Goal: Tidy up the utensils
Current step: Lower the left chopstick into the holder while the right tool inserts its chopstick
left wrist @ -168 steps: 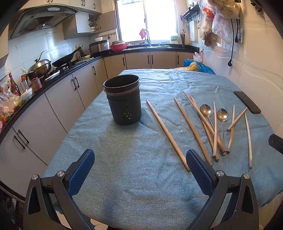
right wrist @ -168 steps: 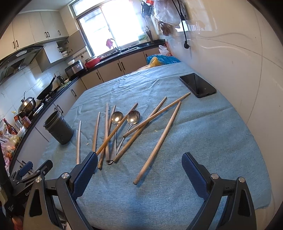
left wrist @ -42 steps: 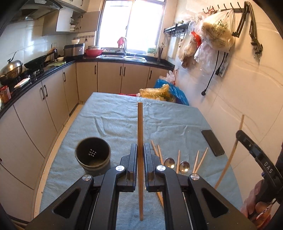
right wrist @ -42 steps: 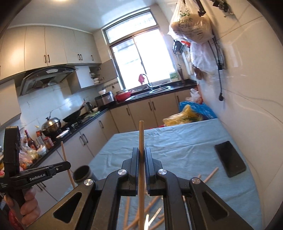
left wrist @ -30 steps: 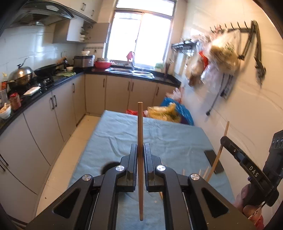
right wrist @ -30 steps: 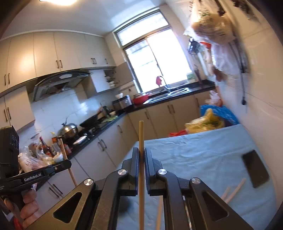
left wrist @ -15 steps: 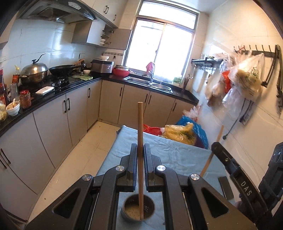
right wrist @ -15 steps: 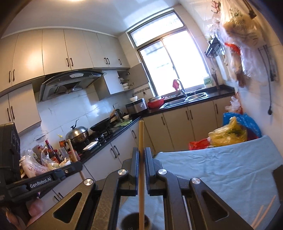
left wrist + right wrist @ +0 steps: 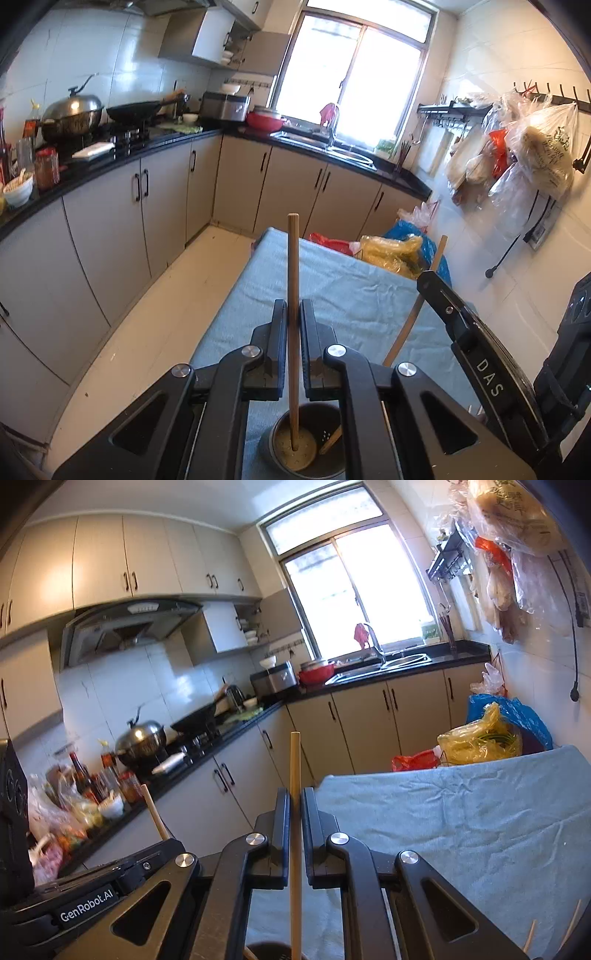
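Observation:
My left gripper (image 9: 293, 314) is shut on a wooden chopstick (image 9: 292, 280) held upright, its lower end down inside the dark utensil holder (image 9: 299, 448). My right gripper (image 9: 294, 801) is shut on a second chopstick (image 9: 294, 775), also upright; in the left wrist view this chopstick (image 9: 413, 314) slants down into the same holder. The holder's rim (image 9: 267, 950) shows just below my right gripper. The right gripper's body (image 9: 476, 365) is close on the right of the left one.
The holder stands on a table with a blue-grey cloth (image 9: 461, 830). Ends of loose chopsticks (image 9: 532, 936) lie at the lower right. Plastic bags (image 9: 484, 742) sit at the table's far end. Kitchen cabinets and a black counter (image 9: 110, 158) run along the left.
Both grippers have lowered their chopsticks; the tips have gone deeper into the holder. The right gripper has drawn closer to the left one.

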`<state>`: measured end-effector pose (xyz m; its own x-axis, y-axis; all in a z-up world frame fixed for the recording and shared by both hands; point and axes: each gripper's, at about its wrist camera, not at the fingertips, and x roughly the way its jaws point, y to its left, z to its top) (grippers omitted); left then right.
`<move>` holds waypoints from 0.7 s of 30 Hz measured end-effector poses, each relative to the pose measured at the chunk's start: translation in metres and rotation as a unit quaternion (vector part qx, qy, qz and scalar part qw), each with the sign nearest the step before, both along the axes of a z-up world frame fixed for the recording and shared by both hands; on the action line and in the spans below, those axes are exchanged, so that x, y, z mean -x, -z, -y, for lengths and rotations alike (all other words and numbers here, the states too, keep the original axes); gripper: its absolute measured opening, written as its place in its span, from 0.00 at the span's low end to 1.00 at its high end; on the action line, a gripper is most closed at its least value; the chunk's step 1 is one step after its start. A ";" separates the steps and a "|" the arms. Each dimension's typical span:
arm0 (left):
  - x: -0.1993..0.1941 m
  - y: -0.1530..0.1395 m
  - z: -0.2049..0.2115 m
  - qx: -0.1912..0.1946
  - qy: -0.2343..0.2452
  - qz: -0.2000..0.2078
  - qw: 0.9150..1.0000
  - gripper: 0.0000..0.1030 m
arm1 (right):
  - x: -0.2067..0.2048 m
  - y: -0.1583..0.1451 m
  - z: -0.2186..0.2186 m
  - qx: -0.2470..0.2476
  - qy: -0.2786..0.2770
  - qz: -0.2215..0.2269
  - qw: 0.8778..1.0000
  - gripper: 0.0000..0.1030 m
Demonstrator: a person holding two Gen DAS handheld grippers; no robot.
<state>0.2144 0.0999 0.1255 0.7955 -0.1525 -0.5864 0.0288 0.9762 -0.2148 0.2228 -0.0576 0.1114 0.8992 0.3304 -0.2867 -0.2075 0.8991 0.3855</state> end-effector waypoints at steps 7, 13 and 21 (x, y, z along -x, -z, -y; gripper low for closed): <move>0.005 0.016 0.002 0.000 0.006 -0.017 1.000 0.06 | -0.004 0.021 -0.005 0.009 -0.023 -0.032 0.999 0.07; 0.007 0.021 0.000 0.001 0.005 -0.027 1.000 0.06 | -0.005 0.033 -0.006 0.009 -0.043 -0.058 0.997 0.07; 0.013 0.028 -0.003 0.003 0.003 -0.037 0.999 0.06 | -0.003 0.041 -0.004 0.001 -0.056 -0.084 0.995 0.07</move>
<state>0.2018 0.1032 0.0971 0.7484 -0.1619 -0.6432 0.0192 0.9746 -0.2230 0.2256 -0.0538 0.0700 0.7963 0.4245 -0.4309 -0.2388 0.8751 0.4209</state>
